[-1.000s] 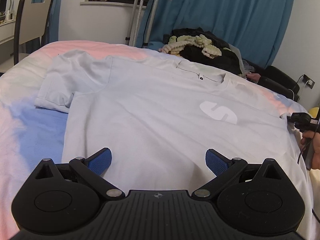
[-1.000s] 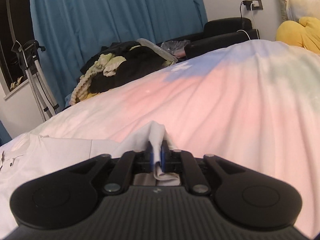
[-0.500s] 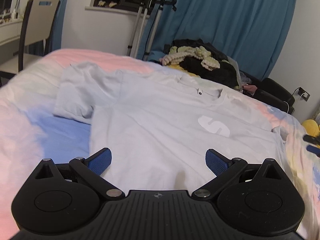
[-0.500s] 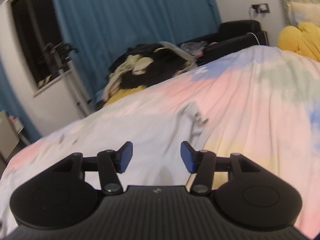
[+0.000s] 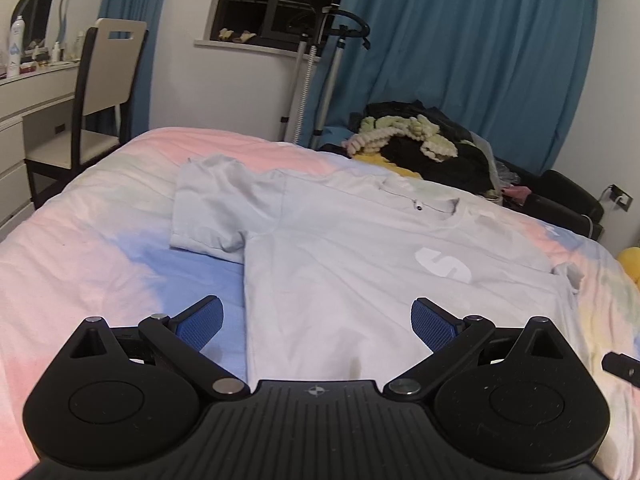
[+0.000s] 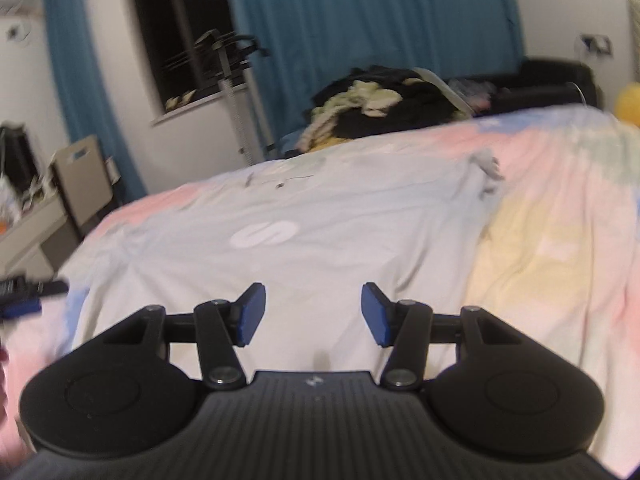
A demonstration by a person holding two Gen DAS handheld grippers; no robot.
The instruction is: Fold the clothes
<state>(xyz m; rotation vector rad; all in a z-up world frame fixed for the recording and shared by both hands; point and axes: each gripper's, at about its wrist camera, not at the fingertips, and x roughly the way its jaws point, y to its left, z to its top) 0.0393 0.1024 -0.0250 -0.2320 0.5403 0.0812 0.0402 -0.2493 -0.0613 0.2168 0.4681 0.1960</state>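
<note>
A pale grey T-shirt (image 5: 360, 264) with a white S logo (image 5: 442, 266) lies flat, front up, on the bed; it also shows in the right wrist view (image 6: 304, 232). Its left sleeve (image 5: 208, 216) is spread out; the right sleeve (image 5: 570, 276) is bunched at the edge, also seen in the right wrist view (image 6: 488, 168). My left gripper (image 5: 316, 320) is open and empty above the shirt's hem. My right gripper (image 6: 312, 316) is open and empty above the hem on the other side.
The bed has a pastel pink, blue and yellow cover (image 5: 80, 264). A pile of dark and cream clothes (image 5: 420, 148) lies beyond the bed. A chair (image 5: 104, 92) and desk stand at left, a garment steamer stand (image 5: 316, 60) by the window.
My right gripper let go of the right sleeve, opened, and drew back toward the hem. My left gripper also pulled back and stayed open.
</note>
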